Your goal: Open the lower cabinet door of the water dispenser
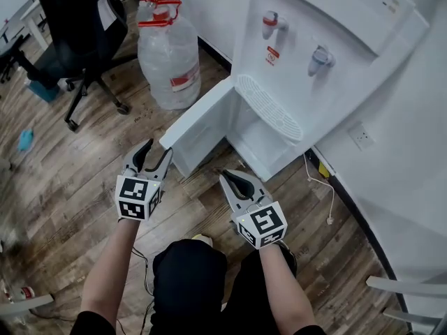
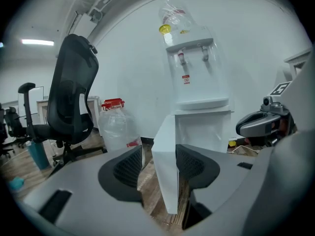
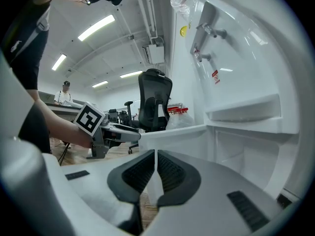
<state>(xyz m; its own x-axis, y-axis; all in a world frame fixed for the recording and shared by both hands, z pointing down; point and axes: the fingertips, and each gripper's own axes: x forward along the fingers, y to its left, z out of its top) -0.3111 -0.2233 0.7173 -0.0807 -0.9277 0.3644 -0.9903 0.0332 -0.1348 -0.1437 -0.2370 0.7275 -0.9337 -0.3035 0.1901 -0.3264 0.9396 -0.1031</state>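
The white water dispenser (image 1: 335,12) stands at the upper right, with its lower cabinet door (image 1: 199,114) swung out toward the left. My left gripper (image 1: 155,147) is at the door's free edge. In the left gripper view the door edge (image 2: 165,181) stands between the parted jaws of the left gripper (image 2: 158,149); the right pad (image 2: 189,163) is close against it, and floor shows between the door and the left pad. My right gripper (image 1: 227,175) hovers over the floor in front of the open cabinet, shut on nothing. The right gripper view shows that right gripper (image 3: 155,154) with the door (image 3: 172,132) beyond.
A large clear water jug (image 1: 167,54) with a red cap stands left of the dispenser, another behind it. A black office chair (image 1: 77,40) is at the upper left. A wall socket (image 1: 361,137) and a white cable (image 1: 323,183) lie right of the dispenser.
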